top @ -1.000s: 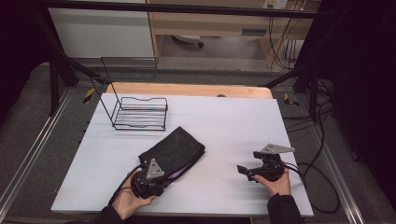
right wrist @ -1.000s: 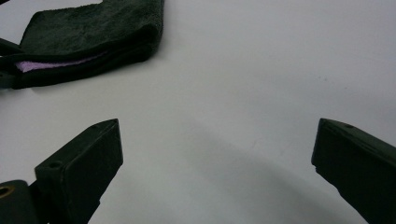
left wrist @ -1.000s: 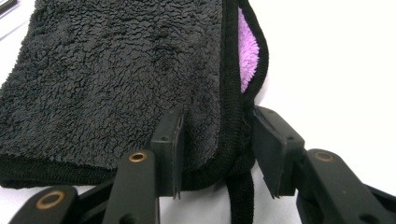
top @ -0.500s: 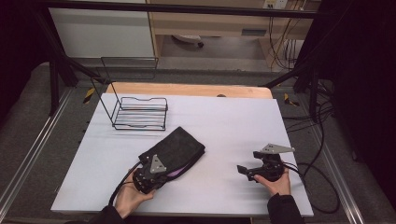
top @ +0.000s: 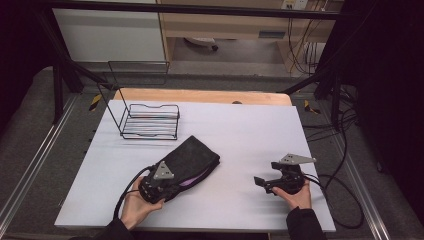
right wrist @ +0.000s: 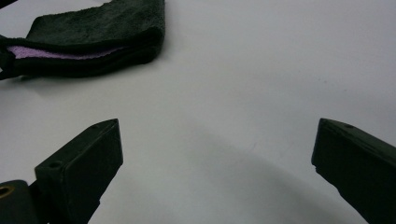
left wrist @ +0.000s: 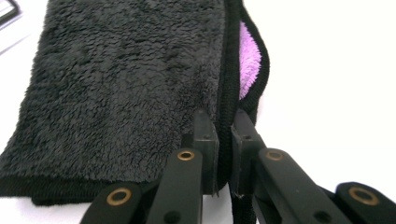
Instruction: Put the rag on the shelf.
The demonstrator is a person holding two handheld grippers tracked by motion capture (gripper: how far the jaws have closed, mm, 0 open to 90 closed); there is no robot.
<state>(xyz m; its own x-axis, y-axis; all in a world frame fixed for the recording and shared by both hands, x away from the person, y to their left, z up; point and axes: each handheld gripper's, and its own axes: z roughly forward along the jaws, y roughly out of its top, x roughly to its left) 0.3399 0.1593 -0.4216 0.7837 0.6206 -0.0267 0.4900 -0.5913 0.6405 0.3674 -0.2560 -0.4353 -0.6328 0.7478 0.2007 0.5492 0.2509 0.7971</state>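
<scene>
1. Fingers (left wrist: pixel 205 140) of the left gripper (left wrist: pixel 223 149) have just closed and now pinch the black hem of the folded towel (left wrist: pixel 121 84) at its near corner.
2. Towel: dark fleece with a purple inner layer, lying left of centre on the white table (top: pixel 240 130), in front of the wire rack (top: pixel 150 121).
3. Right gripper (right wrist: pixel 217 154): fingers spread wide over bare table, well apart from the towel.

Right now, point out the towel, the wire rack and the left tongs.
towel (top: pixel 192 159): high view, top fold.
wire rack (top: pixel 150 121): high view, bottom wires.
left tongs (left wrist: pixel 224 154): left gripper view, tips clamped on towel hem.
</scene>
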